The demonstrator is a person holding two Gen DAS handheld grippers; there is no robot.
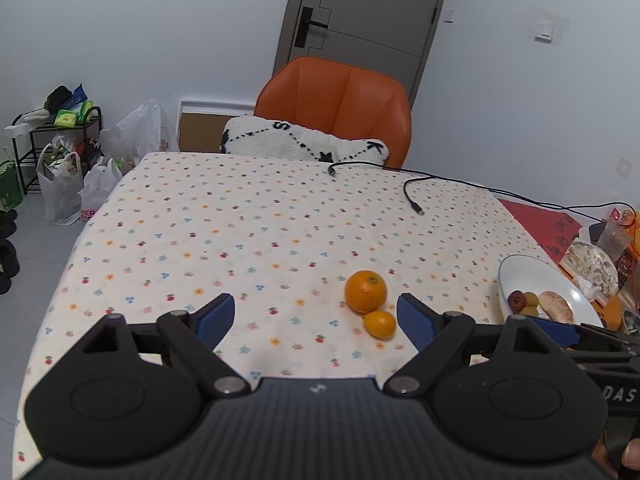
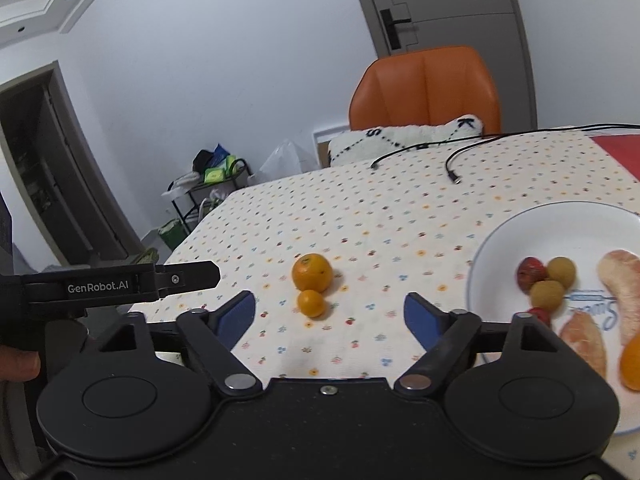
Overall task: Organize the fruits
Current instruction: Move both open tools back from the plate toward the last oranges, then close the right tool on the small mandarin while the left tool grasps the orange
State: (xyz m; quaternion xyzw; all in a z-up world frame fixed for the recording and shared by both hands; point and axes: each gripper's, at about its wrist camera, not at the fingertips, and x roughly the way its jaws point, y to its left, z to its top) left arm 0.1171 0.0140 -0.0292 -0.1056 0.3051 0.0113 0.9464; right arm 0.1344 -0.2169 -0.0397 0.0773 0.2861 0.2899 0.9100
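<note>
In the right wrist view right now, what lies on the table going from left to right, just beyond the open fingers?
Small orange with the big orange touching it just behind → white plate → red fruit → round yellow fruits → pomelo segment at the right edge.

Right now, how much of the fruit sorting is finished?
Mostly done: the plate already holds several fruits. Nothing is in hand; both the left tongs and the right tongs are open and empty. Left: the orange and the small orange, on the cloth.
</note>
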